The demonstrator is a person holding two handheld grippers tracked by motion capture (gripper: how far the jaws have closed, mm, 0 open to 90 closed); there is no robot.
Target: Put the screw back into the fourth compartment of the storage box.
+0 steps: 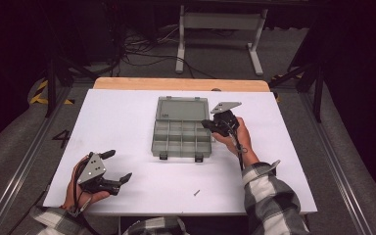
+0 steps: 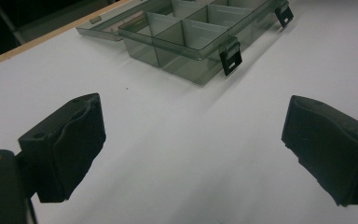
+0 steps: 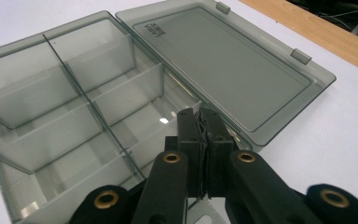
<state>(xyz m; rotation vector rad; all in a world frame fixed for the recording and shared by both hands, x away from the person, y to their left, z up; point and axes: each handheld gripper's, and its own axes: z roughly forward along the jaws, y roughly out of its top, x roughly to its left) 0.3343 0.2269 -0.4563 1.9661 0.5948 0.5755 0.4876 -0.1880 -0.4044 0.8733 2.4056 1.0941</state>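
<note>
My right tongs (image 3: 200,122), pads pressed together, hover over the smoky clear plastic box (image 3: 74,121), its flat lid (image 3: 223,65) open. My left tongs (image 2: 193,149) gape above matte white table (image 2: 182,154).

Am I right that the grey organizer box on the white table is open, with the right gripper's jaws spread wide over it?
Not quite. The organizer box is open, but the right gripper has its jaws pressed together, not spread wide; the right gripper view shows this. It does hang over the box.
</note>
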